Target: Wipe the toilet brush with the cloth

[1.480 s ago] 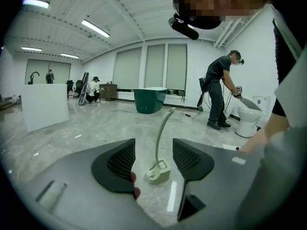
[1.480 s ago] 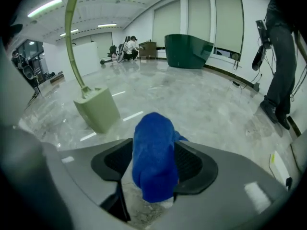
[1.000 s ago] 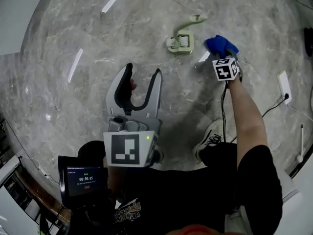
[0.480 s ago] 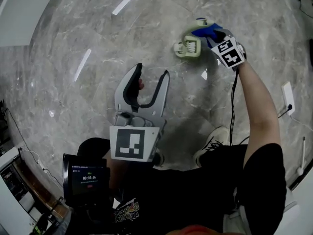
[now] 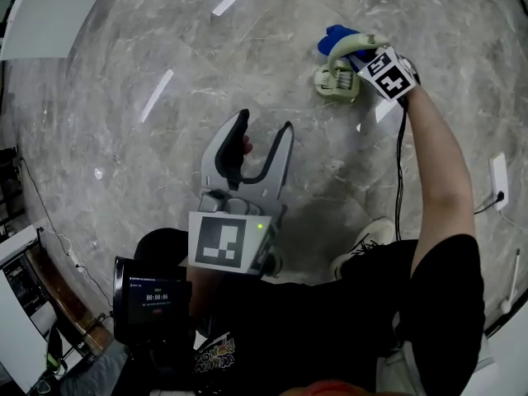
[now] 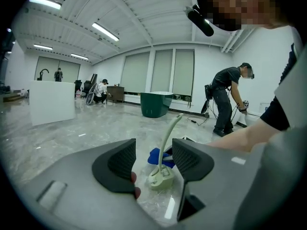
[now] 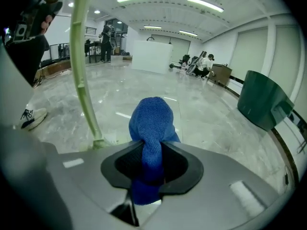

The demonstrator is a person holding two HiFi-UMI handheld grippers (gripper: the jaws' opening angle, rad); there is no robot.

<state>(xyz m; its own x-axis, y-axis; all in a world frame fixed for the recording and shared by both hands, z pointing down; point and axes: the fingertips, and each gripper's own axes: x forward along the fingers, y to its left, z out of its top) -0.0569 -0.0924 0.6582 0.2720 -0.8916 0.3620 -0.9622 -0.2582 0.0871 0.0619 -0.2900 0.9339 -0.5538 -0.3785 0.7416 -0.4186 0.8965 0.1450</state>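
Blue cloth (image 7: pixel 151 121) in R tongs (image 7: pixel 152 163)

Small screen (image 5: pixel 148 297): timer digits, last ones unclear (starts 00:00). Shirt print (image 5: pixel 216 355) unreadable.

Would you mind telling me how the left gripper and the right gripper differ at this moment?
The left gripper has its jaws apart with nothing between them; the right gripper has its jaws shut on the blue cloth. The left gripper is held close to the person, away from the toilet brush, while the right gripper is out beside the brush's handle. Both have grey jaws and a marker cube.
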